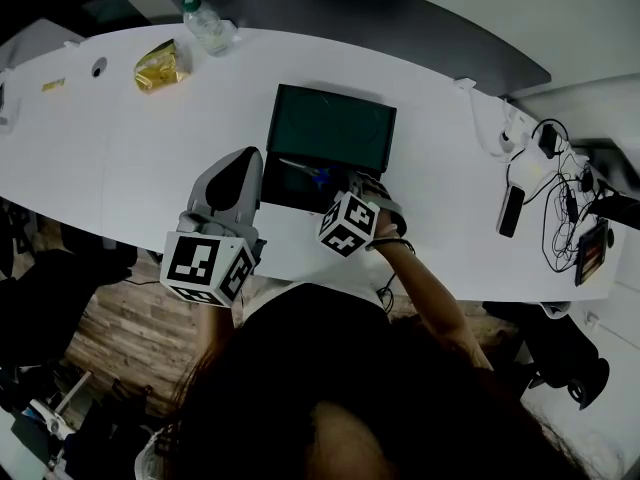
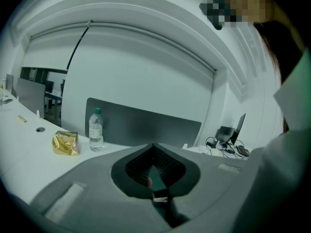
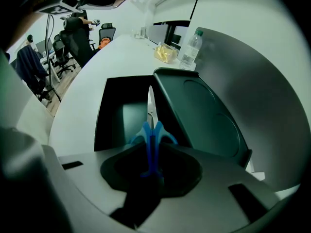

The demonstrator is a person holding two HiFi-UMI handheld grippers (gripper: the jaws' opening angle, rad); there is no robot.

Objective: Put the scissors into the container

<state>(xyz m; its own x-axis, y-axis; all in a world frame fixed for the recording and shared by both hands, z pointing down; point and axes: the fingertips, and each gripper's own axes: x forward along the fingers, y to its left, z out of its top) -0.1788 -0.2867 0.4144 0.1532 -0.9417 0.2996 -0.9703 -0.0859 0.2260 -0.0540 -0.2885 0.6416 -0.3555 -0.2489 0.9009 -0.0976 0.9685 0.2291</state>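
Your right gripper [image 3: 151, 155] is clenched on the blue scissors [image 3: 151, 136], with the blades over the open container [image 3: 112, 111] near the worktop's front edge. Your left gripper [image 2: 154, 148] looks closed and empty, just left of the container.

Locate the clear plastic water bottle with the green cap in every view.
Head view: clear plastic water bottle top left, at the white table's far edge.
Left gripper view: bottle left of centre, upright.
Right gripper view: bottle at top, right of centre.
Shared landmark: crinkled yellow snack bag just beside it in all three.
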